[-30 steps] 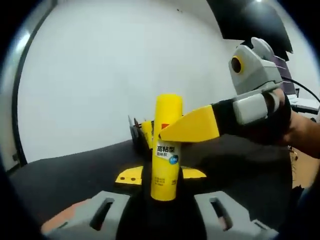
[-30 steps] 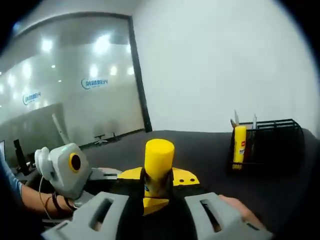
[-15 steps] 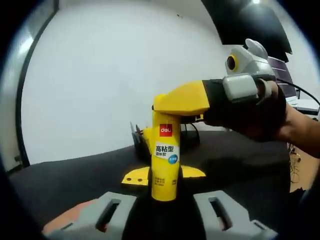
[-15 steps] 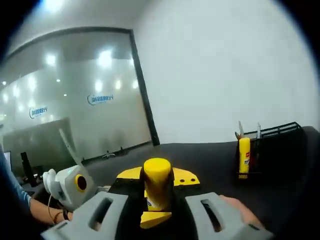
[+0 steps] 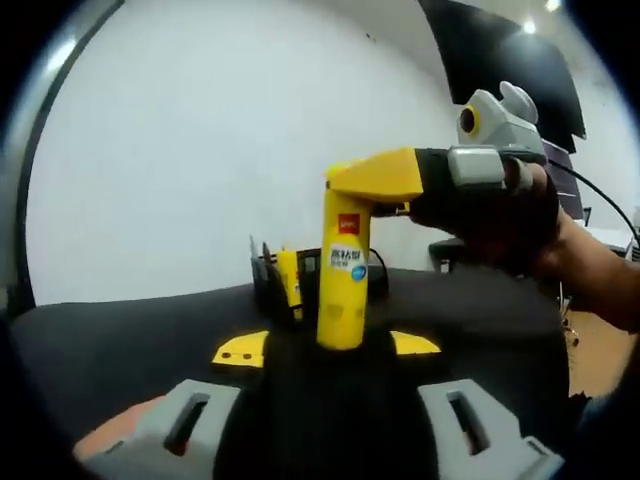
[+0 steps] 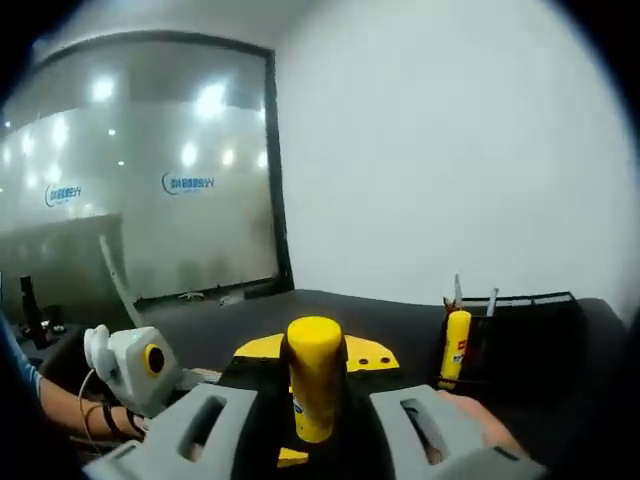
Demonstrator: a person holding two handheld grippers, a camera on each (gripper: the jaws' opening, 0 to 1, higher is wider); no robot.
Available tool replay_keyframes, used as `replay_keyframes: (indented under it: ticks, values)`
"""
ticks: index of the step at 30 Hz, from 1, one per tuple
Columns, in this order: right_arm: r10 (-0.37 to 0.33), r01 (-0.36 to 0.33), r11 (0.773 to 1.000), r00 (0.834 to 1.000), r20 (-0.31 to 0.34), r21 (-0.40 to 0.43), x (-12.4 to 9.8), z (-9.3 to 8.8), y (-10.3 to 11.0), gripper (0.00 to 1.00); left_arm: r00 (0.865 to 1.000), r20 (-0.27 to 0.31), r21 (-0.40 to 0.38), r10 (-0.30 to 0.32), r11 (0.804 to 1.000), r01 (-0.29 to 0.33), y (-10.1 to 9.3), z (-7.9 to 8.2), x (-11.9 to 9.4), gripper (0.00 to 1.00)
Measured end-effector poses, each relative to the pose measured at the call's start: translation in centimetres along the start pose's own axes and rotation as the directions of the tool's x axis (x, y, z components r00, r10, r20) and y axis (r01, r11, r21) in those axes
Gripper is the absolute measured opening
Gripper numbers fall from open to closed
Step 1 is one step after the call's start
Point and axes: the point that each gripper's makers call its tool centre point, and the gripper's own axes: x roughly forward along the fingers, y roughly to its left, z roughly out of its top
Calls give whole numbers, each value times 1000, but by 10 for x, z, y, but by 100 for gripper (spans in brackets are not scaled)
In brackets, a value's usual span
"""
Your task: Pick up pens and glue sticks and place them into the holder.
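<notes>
A yellow glue stick stands upright in mid-air over the black table. My right gripper reaches in from the right and is shut on the stick's top end. In the right gripper view the same glue stick sits clamped between the right gripper pads. My left gripper stands open, its yellow tips spread to either side of the stick's lower end. The black mesh holder stands behind, with another glue stick in it. The holder also carries pens.
A person's gloved hand grips the right gripper. The left gripper's body and a wrist show low on the left of the right gripper view. A white wall rises behind the table, and a glass partition lies further off.
The right gripper slid from the stick's middle up to its top end. The left gripper's jaws have spread apart, and the stick now looks smaller and farther from the left camera.
</notes>
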Motion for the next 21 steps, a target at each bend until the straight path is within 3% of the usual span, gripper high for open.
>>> replay_keyframes:
  ticks: [4,7,17,21]
  values:
    - [-50,50,999,999,22,-7,-5,12,-24,17,1000,1,-46,-9,999,9,6,-4,-3,49]
    - [-78,78,997,996,34,-12,-8,20,-39,17,1000,8,-71,-15,997,15,8,-8,-4,59]
    - [-142,144,989,988,54,-28,-14,38,-76,17,1000,0,-140,-21,990,21,16,-25,-5,77]
    - [-160,162,986,986,56,-34,-15,42,-87,17,999,27,-168,-28,985,32,16,-21,-4,83]
